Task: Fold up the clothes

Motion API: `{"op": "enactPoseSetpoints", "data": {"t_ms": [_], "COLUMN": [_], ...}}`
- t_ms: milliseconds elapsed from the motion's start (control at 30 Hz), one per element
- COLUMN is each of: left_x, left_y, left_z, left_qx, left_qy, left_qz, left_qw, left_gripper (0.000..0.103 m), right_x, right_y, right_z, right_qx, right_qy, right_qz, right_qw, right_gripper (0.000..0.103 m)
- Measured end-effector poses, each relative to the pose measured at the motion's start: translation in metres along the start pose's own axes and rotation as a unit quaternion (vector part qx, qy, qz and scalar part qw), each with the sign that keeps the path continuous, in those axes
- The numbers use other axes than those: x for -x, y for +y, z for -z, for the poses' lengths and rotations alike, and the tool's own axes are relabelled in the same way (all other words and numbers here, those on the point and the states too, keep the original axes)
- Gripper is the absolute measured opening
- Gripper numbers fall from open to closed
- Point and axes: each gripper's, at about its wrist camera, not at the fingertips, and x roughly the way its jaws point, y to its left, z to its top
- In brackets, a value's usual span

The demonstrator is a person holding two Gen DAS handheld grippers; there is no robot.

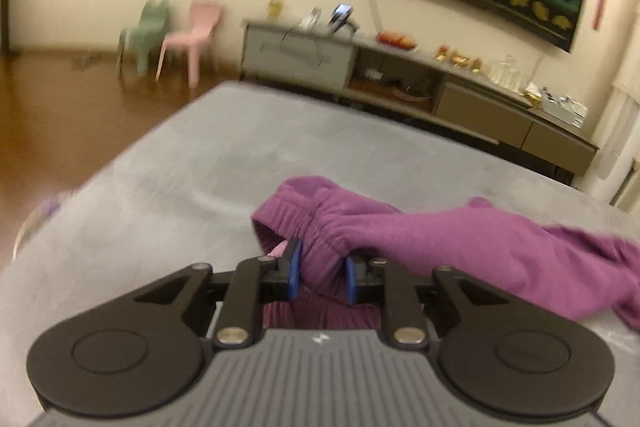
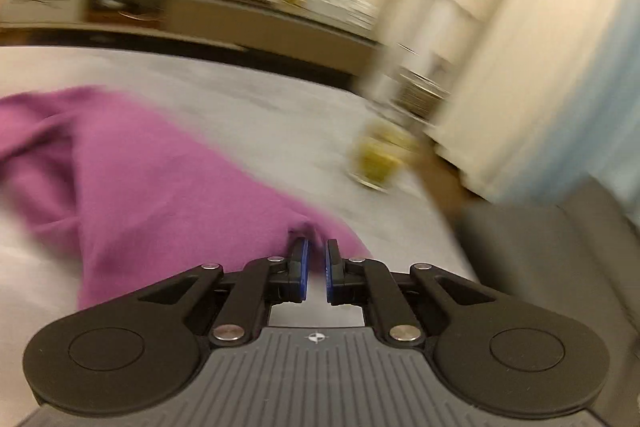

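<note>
A purple garment [image 1: 460, 239] with a ribbed elastic band lies crumpled on a grey table top [image 1: 180, 167]. My left gripper [image 1: 322, 259] is shut on the bunched band, with the fabric bulging up between its blue pads. In the blurred right wrist view the same purple garment [image 2: 140, 167] spreads to the left over the table [image 2: 260, 115]. There my right gripper [image 2: 316, 251] pinches an edge of the cloth at its fingertips, the jaws nearly together.
A long sideboard [image 1: 400, 79] with clutter runs along the far wall. A pink chair [image 1: 192, 35] and a green chair [image 1: 148, 31] stand on the wooden floor at left. A blurred yellow object [image 2: 376, 163] is near the table's right edge, and a grey seat [image 2: 560, 247] is beyond it.
</note>
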Motion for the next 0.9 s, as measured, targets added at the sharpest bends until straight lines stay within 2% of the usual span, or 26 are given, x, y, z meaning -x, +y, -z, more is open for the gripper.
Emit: {"op": "enactPoseSetpoints", "data": {"t_ms": [33, 67, 100, 133, 167, 233, 267, 367, 400, 433, 467, 500, 533, 567, 633, 700, 767, 800, 833, 900], "left_x": [0.001, 0.003, 0.005, 0.005, 0.005, 0.004, 0.004, -0.006, -0.01, -0.02, -0.031, -0.043, -0.052, -0.06, -0.061, -0.035, 0.006, 0.025, 0.036, 0.045], "left_y": [0.001, 0.002, 0.002, 0.001, -0.001, -0.003, -0.003, -0.003, -0.004, -0.006, -0.01, -0.014, -0.016, -0.017, -0.012, 0.003, 0.015, 0.019, 0.025, 0.035], "left_z": [0.003, 0.006, 0.009, 0.01, 0.01, 0.009, 0.008, 0.002, 0.001, -0.001, -0.004, -0.006, -0.01, -0.015, -0.031, -0.045, -0.045, -0.038, -0.027, 0.0], "left_qx": [0.001, 0.002, 0.002, 0.005, 0.009, 0.01, 0.009, 0.023, 0.025, 0.02, 0.012, 0.002, -0.002, -0.003, 0.006, 0.029, 0.024, 0.009, -0.01, -0.049], "left_qy": [0.003, 0.003, 0.003, 0.003, 0.001, -0.003, -0.005, 0.0, 0.004, 0.012, 0.02, 0.032, 0.039, 0.042, 0.018, -0.02, -0.054, -0.06, -0.045, 0.014], "left_qz": [0.001, 0.003, 0.006, 0.008, 0.011, 0.008, 0.005, 0.007, 0.009, 0.009, 0.008, 0.016, 0.026, 0.032, 0.046, 0.086, 0.121, 0.124, 0.122, 0.111], "left_qw": [1.0, 1.0, 1.0, 1.0, 0.9999, 0.9999, 0.9999, 0.9997, 0.9996, 0.9997, 0.9997, 0.9994, 0.9989, 0.9986, 0.9987, 0.9957, 0.9909, 0.9904, 0.9914, 0.9925], "left_gripper": [0.029, 0.033, 0.046, 0.06, 0.063, 0.068, 0.07, 0.077, 0.083, 0.082, 0.074, 0.029, 0.01, 0.01, 0.008, 0.008, 0.008, 0.008, 0.008, 0.01], "right_x": [0.006, 0.014, 0.021, 0.028, 0.034, 0.045, 0.053, 0.043, 0.028, 0.014, -0.001, -0.016, -0.032, -0.043, -0.05, -0.024, 0.026, 0.056, 0.084, 0.121], "right_y": [-0.004, -0.007, -0.01, -0.013, -0.004, 0.017, 0.032, 0.09, 0.109, 0.128, 0.146, 0.159, 0.171, 0.18, 0.176, 0.153, 0.114, 0.092, 0.07, 0.044], "right_z": [-0.002, -0.003, -0.005, -0.007, -0.015, -0.029, -0.043, -0.064, -0.068, -0.073, -0.077, -0.083, -0.089, -0.095, -0.11, -0.121, -0.119, -0.115, -0.104, -0.071], "right_qx": [-0.024, -0.049, -0.074, -0.098, -0.111, -0.11, -0.085, 0.008, 0.037, 0.065, 0.094, 0.113, 0.133, 0.14, 0.137, 0.102, 0.086, 0.084, 0.097, 0.146], "right_qy": [-0.007, -0.016, -0.024, -0.033, -0.047, -0.067, -0.069, -0.065, -0.055, -0.045, -0.035, -0.014, 0.007, 0.03, 0.018, -0.022, -0.077, -0.103, -0.118, -0.105], "right_qz": [-0.023, -0.049, -0.075, -0.101, -0.14, -0.207, -0.227, -0.285, -0.286, -0.286, -0.286, -0.284, -0.282, -0.276, -0.27, -0.28, -0.314, -0.333, -0.353, -0.375], "right_qw": [0.999, 0.997, 0.994, 0.989, 0.983, 0.97, 0.968, 0.956, 0.956, 0.955, 0.953, 0.952, 0.95, 0.95, 0.953, 0.954, 0.942, 0.934, 0.923, 0.91], "right_gripper": [0.008, 0.02, 0.033, 0.065, 0.082, 0.085, 0.087, 0.094, 0.093, 0.093, 0.09, 0.082, 0.033, 0.003, 0.003, 0.003, 0.003, 0.003, 0.003, 0.003]}}
